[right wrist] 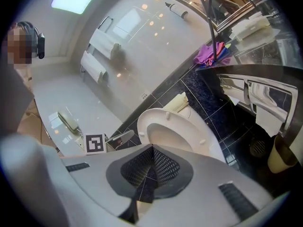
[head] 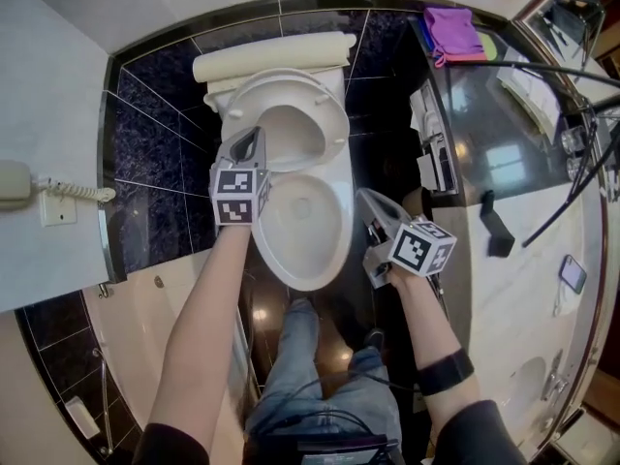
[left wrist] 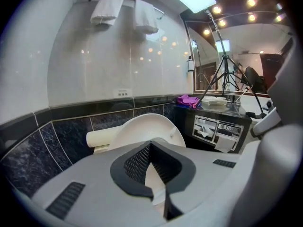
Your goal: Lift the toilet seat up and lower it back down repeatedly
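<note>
Standing raised, the toilet seat (head: 335,114) (left wrist: 142,126) (right wrist: 149,119) leans back toward the cream tank (head: 271,58) against the black tiled wall (head: 145,134). The bowl (head: 325,260) lies uncovered below it. The left gripper (head: 250,145) (left wrist: 150,148) is positioned at the left rim of the seat in the head view. Its jaws are clenched tip to tip, and the seat stands beyond them, not between them. The right gripper (head: 371,206) (right wrist: 152,150) is located just beside the right side of the bowl, apart from the seat. Its jaws are clenched with nothing gripped. A wall phone (head: 15,184) hangs to the left. A purple cloth (head: 453,32) lies on the counter (head: 504,114) to the right. Two white towels (left wrist: 106,6) hang on the wall above.
</note>
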The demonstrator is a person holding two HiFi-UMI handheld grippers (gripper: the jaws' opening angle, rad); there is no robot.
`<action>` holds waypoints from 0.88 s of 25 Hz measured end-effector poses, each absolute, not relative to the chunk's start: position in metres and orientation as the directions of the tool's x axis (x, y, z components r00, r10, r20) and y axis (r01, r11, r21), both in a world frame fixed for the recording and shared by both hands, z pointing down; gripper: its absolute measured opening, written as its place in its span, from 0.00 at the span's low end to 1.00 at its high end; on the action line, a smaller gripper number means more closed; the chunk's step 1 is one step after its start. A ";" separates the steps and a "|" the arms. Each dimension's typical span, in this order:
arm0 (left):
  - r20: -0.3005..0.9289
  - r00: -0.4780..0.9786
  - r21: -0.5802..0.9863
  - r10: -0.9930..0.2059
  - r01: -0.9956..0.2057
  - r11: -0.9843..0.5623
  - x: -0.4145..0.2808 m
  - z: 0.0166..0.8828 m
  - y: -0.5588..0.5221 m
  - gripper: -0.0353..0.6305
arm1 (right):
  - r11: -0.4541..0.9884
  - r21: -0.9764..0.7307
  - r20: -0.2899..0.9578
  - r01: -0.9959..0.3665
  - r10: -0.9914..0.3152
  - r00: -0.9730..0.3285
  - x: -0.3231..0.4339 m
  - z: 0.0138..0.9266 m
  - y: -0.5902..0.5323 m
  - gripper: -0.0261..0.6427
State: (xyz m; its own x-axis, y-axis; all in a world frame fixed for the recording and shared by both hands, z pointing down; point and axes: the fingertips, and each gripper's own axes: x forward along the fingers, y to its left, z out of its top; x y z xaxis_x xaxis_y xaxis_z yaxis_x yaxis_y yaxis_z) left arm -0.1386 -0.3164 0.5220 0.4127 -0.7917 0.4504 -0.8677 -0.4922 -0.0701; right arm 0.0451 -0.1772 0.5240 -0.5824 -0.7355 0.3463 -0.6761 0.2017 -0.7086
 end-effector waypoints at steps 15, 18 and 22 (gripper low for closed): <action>0.382 0.315 -0.057 -0.869 -0.930 -0.362 -0.164 0.357 -0.051 0.05 | 0.451 -0.535 0.343 -0.714 -0.657 -0.672 0.061 0.377 -0.054 0.04; 0.349 0.306 -0.057 -0.885 -0.936 -0.347 -0.162 0.325 -0.022 0.05 | 0.471 -0.492 0.344 -0.733 -0.668 -0.660 0.074 0.352 -0.040 0.04; 0.324 0.293 -0.042 -0.900 -0.945 -0.323 -0.156 0.305 0.019 0.05 | 0.490 -0.460 0.334 -0.740 -0.677 -0.655 0.090 0.324 -0.009 0.04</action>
State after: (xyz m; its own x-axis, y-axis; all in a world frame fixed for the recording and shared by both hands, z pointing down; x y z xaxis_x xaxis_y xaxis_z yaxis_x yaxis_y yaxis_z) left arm -0.1556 0.0195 0.3046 0.2933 -0.8996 0.3236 -0.9453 -0.3233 -0.0421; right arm 0.0900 -0.0091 0.3240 -0.6555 -0.6775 0.3337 -0.7405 0.4896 -0.4604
